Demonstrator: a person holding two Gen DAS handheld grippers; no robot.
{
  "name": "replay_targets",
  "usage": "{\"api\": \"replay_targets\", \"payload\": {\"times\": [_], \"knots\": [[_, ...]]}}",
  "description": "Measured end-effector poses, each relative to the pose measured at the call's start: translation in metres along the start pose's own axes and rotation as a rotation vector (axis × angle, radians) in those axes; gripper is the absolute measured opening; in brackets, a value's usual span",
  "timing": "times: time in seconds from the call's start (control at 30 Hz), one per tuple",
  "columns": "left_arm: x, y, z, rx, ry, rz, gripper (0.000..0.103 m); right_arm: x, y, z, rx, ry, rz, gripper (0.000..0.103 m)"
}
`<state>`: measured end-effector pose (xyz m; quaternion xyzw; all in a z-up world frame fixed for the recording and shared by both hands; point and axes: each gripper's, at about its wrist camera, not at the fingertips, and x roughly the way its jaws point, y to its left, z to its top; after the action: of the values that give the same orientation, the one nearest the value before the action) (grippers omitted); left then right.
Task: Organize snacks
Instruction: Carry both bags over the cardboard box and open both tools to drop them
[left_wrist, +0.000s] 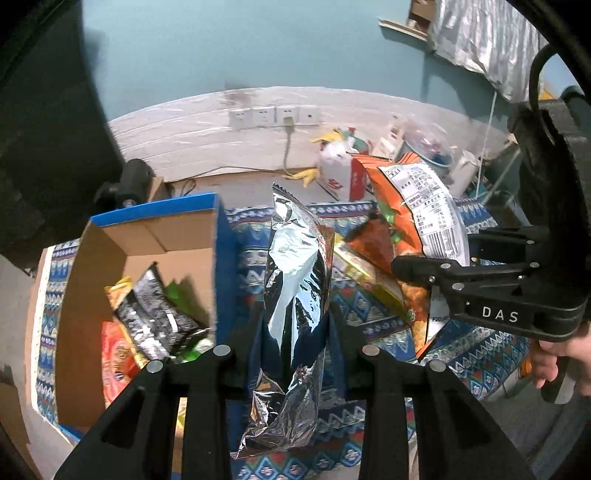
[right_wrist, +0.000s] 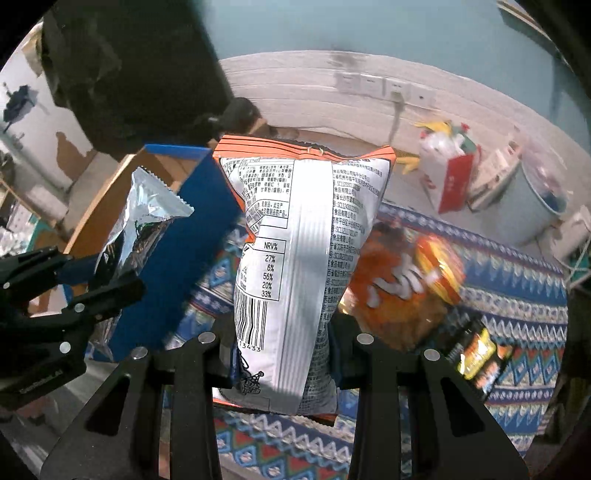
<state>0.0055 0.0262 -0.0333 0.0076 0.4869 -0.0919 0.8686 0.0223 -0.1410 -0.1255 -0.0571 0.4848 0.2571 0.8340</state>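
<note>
Box (left_wrist: 147, 236) stands open-topped; its blue wall (left_wrist: 221, 258) blocks sideways entry.

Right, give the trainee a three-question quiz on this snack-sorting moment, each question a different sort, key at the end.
1. True or false: the left gripper is shut on a silver foil snack bag.
2. Multiple choice: the bag in the right gripper shows the camera
A. a plain silver face
B. an orange-edged white panel with barcode and nutrition table
C. a green face
3. Fill in: the cardboard box with blue outer walls, left of the foil bag in the left wrist view, already holds several ____.

Key: 1 true; 2 B, the orange chip bag; 3 snack packets.
</note>
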Motion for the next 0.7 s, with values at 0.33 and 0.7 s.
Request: {"api": "replay_targets", "payload": {"times": [0.33, 0.7], "knots": [[-0.009, 0.052, -0.009, -0.077, -0.023, 0.054, 0.032, 0.024, 0.043, 0.023, -0.062, 0.021, 0.038, 0.034], [-0.007, 0.114, -0.026, -0.188, -0.007, 0.091, 0.032, 0.052, 0.097, 0.050, -0.121, 0.038, 0.080, 0.034]]}}
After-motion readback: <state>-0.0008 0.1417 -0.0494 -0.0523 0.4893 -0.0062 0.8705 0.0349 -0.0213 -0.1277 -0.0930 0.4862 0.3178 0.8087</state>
